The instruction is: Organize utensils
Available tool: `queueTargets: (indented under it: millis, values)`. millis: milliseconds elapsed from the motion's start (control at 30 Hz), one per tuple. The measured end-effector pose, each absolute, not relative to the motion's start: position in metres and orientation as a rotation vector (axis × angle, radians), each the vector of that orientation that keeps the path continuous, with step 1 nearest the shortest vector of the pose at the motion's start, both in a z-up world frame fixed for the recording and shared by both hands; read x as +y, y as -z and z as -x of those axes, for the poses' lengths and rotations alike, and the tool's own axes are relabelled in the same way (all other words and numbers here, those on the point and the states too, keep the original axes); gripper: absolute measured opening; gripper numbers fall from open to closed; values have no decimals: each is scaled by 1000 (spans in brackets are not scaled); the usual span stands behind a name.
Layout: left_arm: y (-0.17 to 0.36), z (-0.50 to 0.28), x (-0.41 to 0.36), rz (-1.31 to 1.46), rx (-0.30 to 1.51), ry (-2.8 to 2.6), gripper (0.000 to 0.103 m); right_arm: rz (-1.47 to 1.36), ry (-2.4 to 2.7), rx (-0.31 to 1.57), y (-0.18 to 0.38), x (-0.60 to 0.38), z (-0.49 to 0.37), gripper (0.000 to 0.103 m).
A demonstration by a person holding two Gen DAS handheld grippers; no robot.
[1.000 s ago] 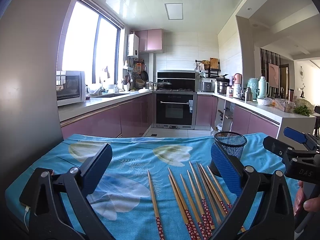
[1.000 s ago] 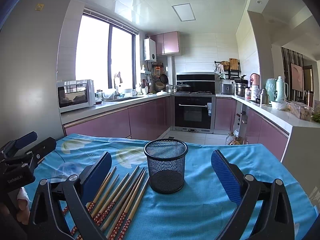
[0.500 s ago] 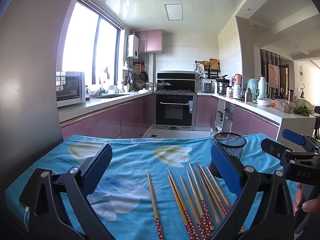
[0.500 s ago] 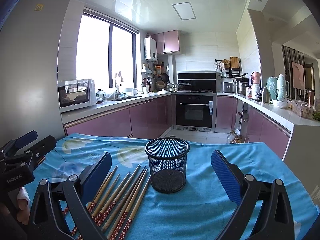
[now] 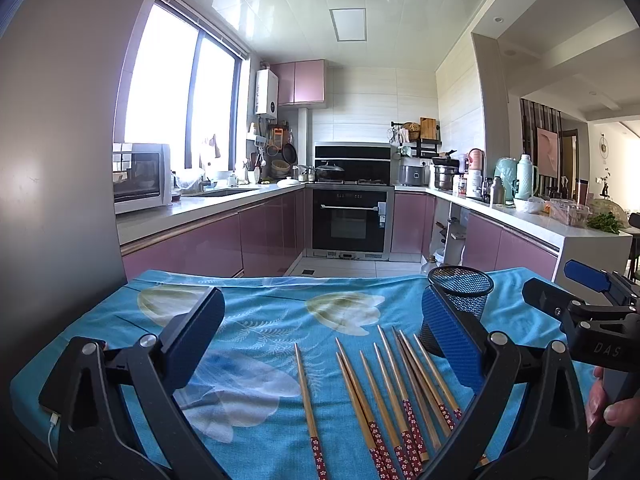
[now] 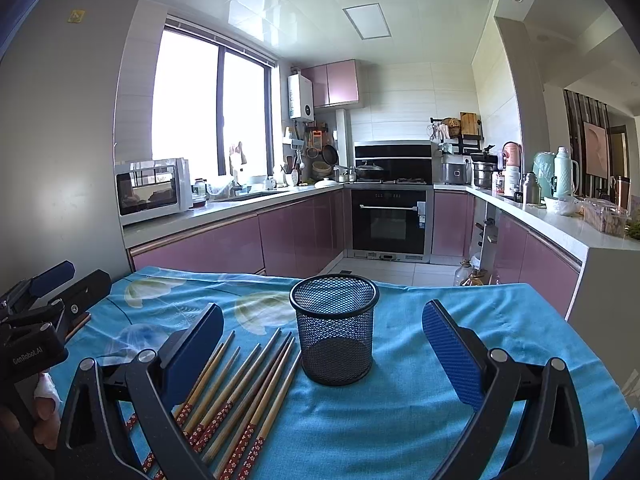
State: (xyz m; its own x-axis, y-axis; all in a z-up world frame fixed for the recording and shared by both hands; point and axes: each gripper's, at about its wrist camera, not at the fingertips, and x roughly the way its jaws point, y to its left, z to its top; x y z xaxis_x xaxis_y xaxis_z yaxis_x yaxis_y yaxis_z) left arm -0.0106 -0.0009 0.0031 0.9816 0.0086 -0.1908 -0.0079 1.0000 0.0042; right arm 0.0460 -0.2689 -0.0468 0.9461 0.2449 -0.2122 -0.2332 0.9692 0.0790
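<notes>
— What had moved since before?
— Little; both views barely shifted. The left tool [image 5: 320,340] hung spread wide, gripping nothing, over the floral-cloth counter [image 5: 260,320].
— And rightward?
— Slim wooden chopsticks [image 6: 240,392] lay fanned beside the round black mesh cup [image 6: 335,328]; the right tool [image 6: 322,344] gaped empty.

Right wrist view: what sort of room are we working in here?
A home kitchen, by the look of it: a built-in oven under a hob, pink cabinets with a sink below the window, a microwave on the counter. The work surface is a table with a blue cloth.
</notes>
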Motion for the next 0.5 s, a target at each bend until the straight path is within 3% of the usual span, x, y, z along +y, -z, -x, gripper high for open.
queueTargets:
  millis: [500]
  values:
    - [-3,11,-1,-4,192,-8,97,-57,-243,226,48,-270,-47,96]
